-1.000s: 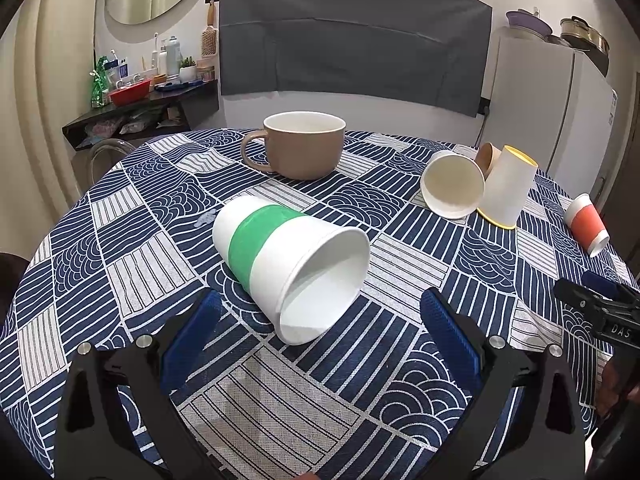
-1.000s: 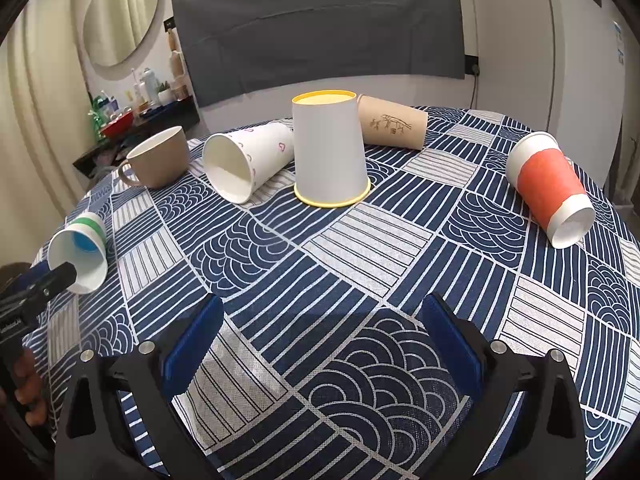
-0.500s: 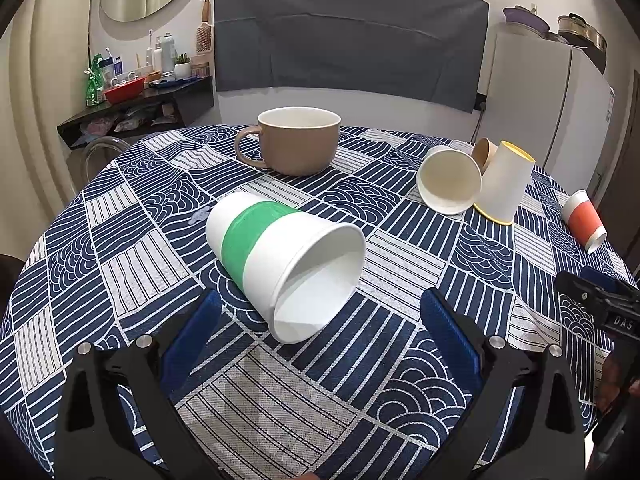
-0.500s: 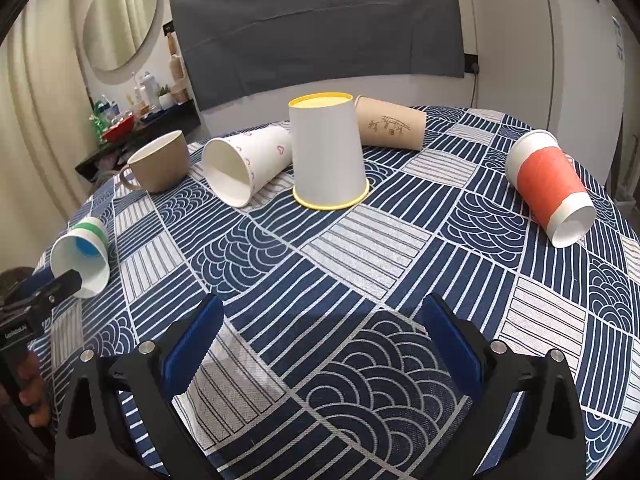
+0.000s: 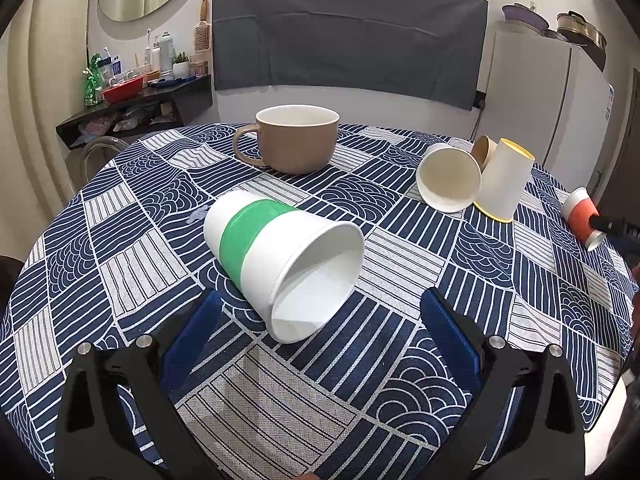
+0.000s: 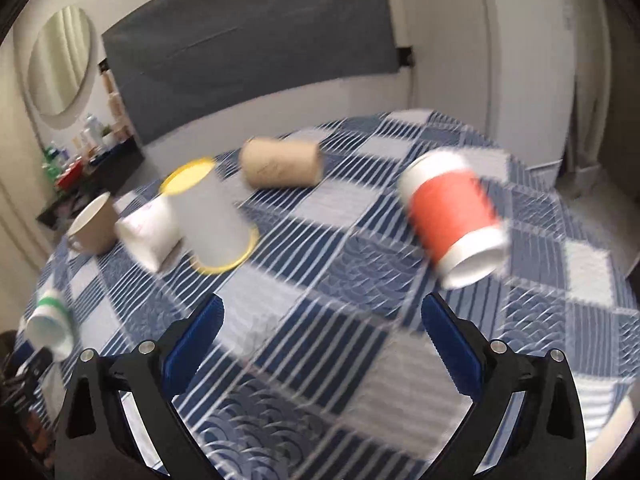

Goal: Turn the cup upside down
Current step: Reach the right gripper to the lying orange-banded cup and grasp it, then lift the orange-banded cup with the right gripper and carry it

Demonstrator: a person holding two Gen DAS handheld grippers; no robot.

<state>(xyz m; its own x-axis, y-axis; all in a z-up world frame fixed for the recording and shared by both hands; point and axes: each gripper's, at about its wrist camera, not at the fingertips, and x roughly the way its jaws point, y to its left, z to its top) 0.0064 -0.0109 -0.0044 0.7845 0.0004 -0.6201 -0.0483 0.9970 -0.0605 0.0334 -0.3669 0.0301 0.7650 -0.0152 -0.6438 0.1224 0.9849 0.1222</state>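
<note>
A white paper cup with a green band (image 5: 276, 256) lies on its side on the blue patterned tablecloth (image 5: 420, 264), mouth towards me, just ahead of my open, empty left gripper (image 5: 320, 332). It also shows small at the far left of the blurred right wrist view (image 6: 50, 320). A white cup with an orange band (image 6: 456, 216) lies on its side ahead and right of my open, empty right gripper (image 6: 322, 332); it shows at the right edge of the left wrist view (image 5: 580, 216).
A brown mug (image 5: 296, 138) stands upright at the back. A white cup on its side (image 5: 448, 178), a yellow-rimmed cup standing upside down (image 5: 504, 180) and a brown paper cup on its side (image 6: 280, 162) cluster at mid-table. A shelf with bottles (image 5: 136, 92) stands at the back left.
The right gripper has swung quickly right and forward; the orange-banded cup is now much nearer and the view is blurred. The left gripper has lowered slightly towards the green-banded cup.
</note>
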